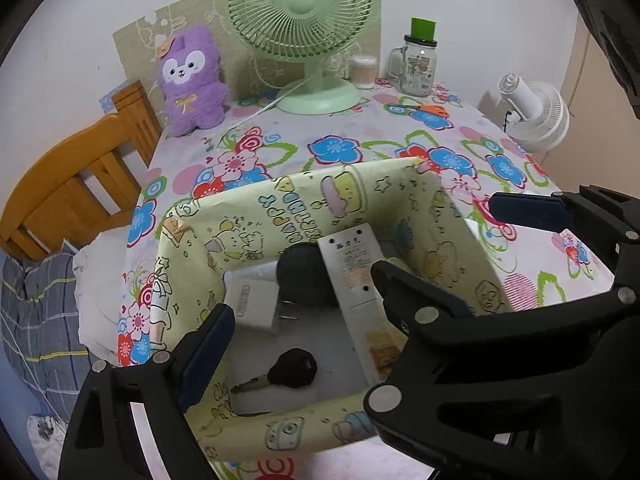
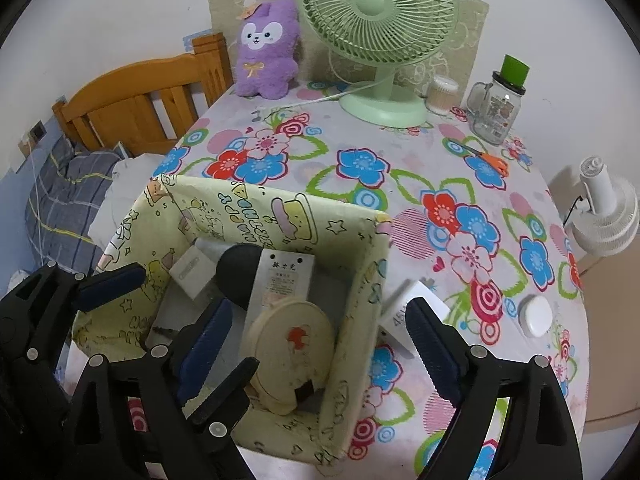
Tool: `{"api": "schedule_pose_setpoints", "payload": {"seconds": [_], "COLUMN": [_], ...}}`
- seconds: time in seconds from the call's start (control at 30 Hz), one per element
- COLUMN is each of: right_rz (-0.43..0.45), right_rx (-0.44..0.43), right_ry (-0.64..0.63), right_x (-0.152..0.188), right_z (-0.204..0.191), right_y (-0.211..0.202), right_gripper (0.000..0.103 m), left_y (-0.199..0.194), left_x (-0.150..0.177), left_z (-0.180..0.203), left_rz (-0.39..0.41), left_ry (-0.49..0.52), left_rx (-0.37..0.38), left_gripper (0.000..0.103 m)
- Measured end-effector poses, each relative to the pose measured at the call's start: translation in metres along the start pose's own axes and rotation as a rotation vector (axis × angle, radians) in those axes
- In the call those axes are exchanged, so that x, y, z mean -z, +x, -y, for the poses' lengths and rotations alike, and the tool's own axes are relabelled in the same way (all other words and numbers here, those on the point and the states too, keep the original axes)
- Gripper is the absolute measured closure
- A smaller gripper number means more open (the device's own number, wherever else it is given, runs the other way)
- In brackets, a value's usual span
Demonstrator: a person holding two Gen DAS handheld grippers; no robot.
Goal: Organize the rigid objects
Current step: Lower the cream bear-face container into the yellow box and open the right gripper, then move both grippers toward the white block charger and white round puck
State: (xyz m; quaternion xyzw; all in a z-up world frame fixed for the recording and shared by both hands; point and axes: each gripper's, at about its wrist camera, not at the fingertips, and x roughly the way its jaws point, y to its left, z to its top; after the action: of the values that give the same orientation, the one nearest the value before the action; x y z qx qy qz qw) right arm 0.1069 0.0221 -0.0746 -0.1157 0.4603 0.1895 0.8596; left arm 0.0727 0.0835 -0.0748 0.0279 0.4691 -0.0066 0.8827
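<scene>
The left hand-held gripper (image 1: pixel 304 340) hangs above the open yellow cartoon-print paper-covered box (image 1: pixel 320 192), its blue-padded fingers spread wide and gripping nothing; the right hand-held gripper (image 2: pixel 320 340), equally wide and empty, straddles the box's right wall, one finger inside and one outside. In the box lie a black-headed metal key (image 1: pixel 286 372), a white plug-in charger block (image 1: pixel 256 304), a dark round ball-like object (image 1: pixel 304 276), a long white rectangular device with printed labels (image 1: pixel 356 280) and a cream round lidded case with a red mark (image 2: pixel 296 344). Just outside the right wall, on the desk, lies a white card or adapter printed with digits (image 2: pixel 400 316), partly hidden behind the right finger, and farther right a small white round puck (image 2: pixel 534 316). The desk wears a white floral tablecloth with blue, red and pink blossoms (image 2: pixel 360 168). Along its far edge, against the pale wall, stand a purple plush toy (image 1: pixel 192 80), a mint-green desk fan (image 1: pixel 304 28), a clear tub of cotton swabs (image 1: pixel 363 72) and a glass mug-jar with a green lid (image 1: pixel 418 64); orange-handled scissors (image 1: pixel 430 111) lie near the jar. A wooden bed headboard (image 1: pixel 80 184) and plaid bedding (image 1: pixel 36 320) sit to the left, a white floor fan (image 1: pixel 536 112) to the right.
</scene>
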Motion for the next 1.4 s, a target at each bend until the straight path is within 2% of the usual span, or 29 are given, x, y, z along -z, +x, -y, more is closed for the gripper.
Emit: {"api": "schedule_pose_setpoints", "payload": {"seconds": [0.97, 1.4], "right_rz": [0.06, 0.084], "right_rx": [0.057, 0.098], "right_ry": [0.049, 0.07], "right_x": [0.033, 0.046], "right_z": [0.05, 0.082], "right_y": [-0.058, -0.078], "right_gripper": [0.012, 0.012], "left_y": [-0.039, -0.048], "left_x": [-0.001, -0.007], "left_z": [0.068, 0.104], "left_rz": [0.079, 0.102], "left_ry": [0.065, 0.084], "left_rx": [0.012, 0.041], "left_gripper": [0.01, 0.01]}}
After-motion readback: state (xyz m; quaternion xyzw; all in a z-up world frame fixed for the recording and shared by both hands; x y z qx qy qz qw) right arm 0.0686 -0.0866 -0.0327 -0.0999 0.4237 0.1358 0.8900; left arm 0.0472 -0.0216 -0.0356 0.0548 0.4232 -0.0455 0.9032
